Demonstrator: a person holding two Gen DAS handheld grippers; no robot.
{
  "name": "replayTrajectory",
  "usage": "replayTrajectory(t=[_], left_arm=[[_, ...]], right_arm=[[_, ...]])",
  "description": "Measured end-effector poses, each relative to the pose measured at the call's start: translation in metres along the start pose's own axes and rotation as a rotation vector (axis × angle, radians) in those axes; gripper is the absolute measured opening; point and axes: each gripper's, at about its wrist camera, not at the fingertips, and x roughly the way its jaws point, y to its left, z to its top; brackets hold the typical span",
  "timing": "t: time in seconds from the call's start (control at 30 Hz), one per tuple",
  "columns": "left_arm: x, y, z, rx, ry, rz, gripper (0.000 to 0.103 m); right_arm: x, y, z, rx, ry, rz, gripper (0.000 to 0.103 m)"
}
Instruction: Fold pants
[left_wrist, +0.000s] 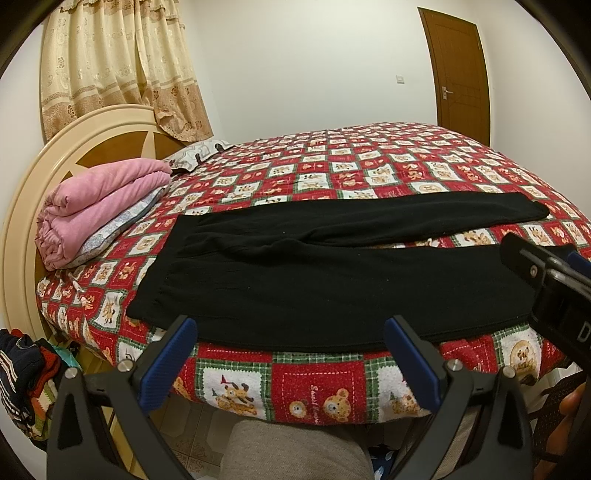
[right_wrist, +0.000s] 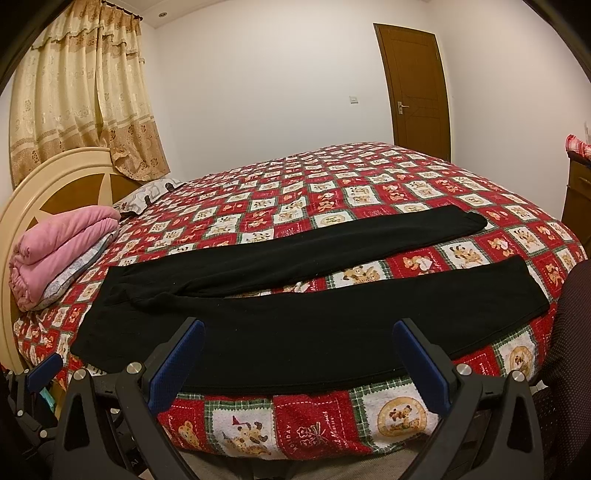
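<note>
Pants (left_wrist: 295, 280) lying flat on bedspread (left_wrist: 314, 384) just ahead of your L gripper (left_wrist: 291, 360) & R gripper (right_wrist: 301, 363); both spread wide, gripping nothing, hovering at near hem.

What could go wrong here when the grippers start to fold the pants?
1. The pants lie right at the bed edge, so a pull toward the person may drag them off onto the floor.
2. The pants lie flat on the soft quilt; the open left gripper or right gripper may pinch quilt together with them.
3. The legs are spread apart; lifting only the near one could twist the crotch.
</note>
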Motion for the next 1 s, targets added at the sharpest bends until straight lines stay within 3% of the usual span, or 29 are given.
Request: replayTrajectory(t=[0.73,1.0], left_arm=[[0.0,0.005,-0.006,-0.003,0.007,-0.001,0.103],[0.017,0.011,-0.006,0.0,0.05,0.004,0.103]], right_arm=[[0.0,0.007,-0.007,0.003,0.006,0.002,0.102],[0.011,-0.006,-0.006,0.023,0.034,-0.005,0.102]])
